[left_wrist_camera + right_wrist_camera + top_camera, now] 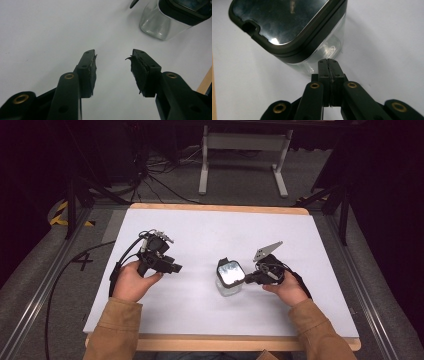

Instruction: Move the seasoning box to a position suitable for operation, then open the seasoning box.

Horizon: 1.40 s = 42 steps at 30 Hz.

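Mostly white tabletop [200,227] (dark room)

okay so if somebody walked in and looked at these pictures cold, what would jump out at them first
Most likely the clear square jar with its glossy black lid, standing alone right of centre on the white table. Next, the right gripper, its jaws pressed shut, tips right beside the jar's glass wall. Off to the left, the left gripper is held with open jaws, nothing between them.
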Each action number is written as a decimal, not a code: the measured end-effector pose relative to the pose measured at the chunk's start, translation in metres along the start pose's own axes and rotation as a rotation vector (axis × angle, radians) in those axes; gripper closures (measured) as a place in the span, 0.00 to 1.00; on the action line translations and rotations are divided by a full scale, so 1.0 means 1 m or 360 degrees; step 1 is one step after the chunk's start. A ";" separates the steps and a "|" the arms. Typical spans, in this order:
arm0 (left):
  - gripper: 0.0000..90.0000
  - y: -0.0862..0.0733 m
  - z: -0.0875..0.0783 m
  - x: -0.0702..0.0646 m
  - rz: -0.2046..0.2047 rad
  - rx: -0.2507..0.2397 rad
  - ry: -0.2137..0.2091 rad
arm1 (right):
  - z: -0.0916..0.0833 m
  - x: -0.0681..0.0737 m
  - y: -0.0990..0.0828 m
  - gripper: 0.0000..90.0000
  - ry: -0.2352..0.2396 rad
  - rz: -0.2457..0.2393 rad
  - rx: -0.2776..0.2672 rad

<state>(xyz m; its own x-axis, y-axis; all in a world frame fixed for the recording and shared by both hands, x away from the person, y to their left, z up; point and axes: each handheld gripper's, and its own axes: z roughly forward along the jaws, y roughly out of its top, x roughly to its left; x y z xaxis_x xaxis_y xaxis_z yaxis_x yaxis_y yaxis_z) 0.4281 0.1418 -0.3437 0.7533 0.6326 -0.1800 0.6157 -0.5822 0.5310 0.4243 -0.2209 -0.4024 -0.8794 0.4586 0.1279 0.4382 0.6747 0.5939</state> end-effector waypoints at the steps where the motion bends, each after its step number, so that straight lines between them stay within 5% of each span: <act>1: 0.61 0.000 0.000 0.000 0.0000 0.0000 0.0000 | 0.000 0.000 0.000 1.00 0.0000 0.0000 0.0000; 21: 0.65 0.014 0.008 -0.004 0.0053 -0.0018 -0.0026 | 0.009 0.022 -0.002 1.00 0.0062 -0.0063 0.0076; 34: 0.76 0.035 -0.006 -0.022 0.0172 -0.0208 -0.0160 | -0.059 0.006 -0.022 1.00 -0.0164 0.0083 -0.0183; 42: 0.84 0.062 0.003 -0.035 0.0267 -0.0302 -0.0239 | -0.071 0.002 -0.037 1.00 -0.0213 0.0169 -0.0242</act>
<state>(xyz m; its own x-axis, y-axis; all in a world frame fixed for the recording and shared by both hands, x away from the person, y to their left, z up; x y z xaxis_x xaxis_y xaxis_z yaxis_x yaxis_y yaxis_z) 0.4407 0.0814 -0.3068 0.8753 0.4449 -0.1895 0.4363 -0.5573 0.7064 0.3934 -0.2859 -0.3674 -0.7930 0.6017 0.0955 0.4848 0.5284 0.6969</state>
